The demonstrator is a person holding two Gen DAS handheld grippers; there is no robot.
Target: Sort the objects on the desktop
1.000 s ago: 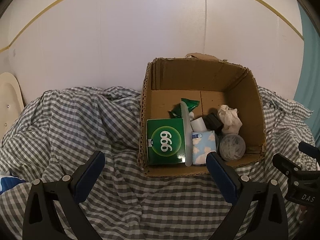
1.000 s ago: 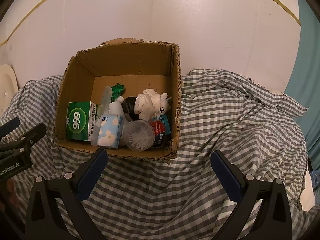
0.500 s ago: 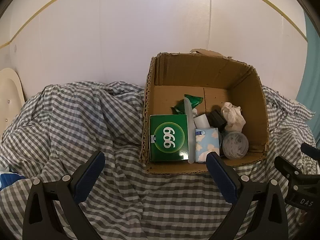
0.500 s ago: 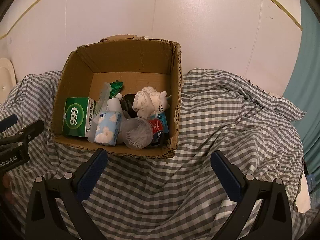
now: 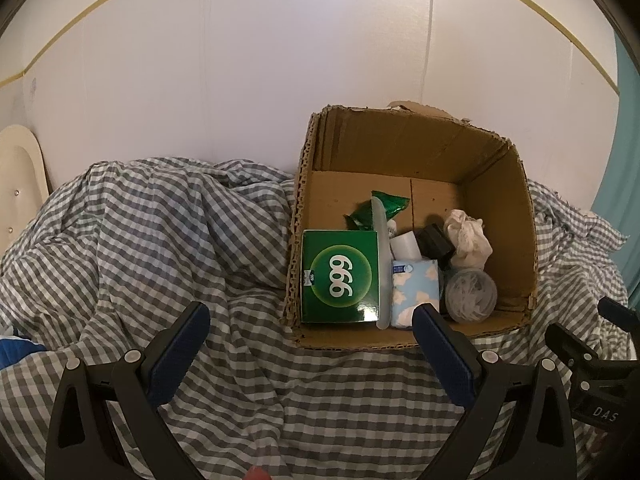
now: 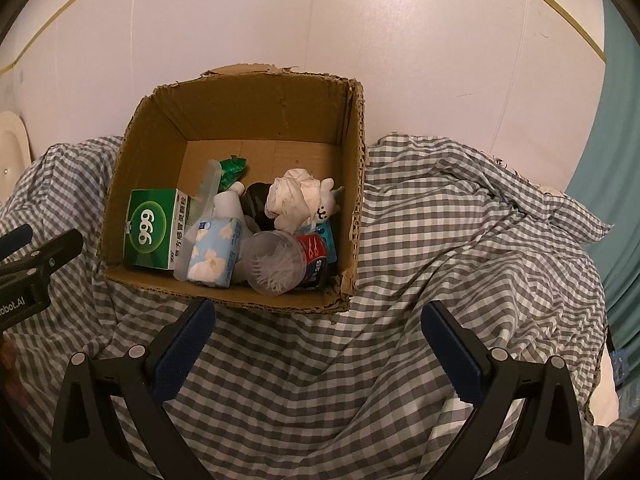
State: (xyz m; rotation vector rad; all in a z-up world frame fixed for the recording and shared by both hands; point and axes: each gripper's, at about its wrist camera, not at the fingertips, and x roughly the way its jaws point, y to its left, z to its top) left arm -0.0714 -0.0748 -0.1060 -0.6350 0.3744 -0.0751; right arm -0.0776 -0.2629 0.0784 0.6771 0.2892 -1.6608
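Box: the cardboard box (image 6: 152, 160) sat on the checked cloth (image 6: 460, 240) against the wall.
Contents: green 999 carton (image 6: 150, 234), blue tissue pack (image 6: 214, 252), clear tub of picks (image 6: 276, 262), crumpled tissue (image 6: 292, 196).
Left gripper (image 5: 310, 354): jaws wide, empty.
Right gripper (image 6: 318, 342): jaws wide, empty.
Progress: nothing loose showed on the cloth; sorting looked finished, or nearly.

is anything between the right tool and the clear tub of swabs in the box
Only the near wall of the cardboard box. The clear tub lies just behind it, uncovered on top. The right tool is open over the checked cloth.
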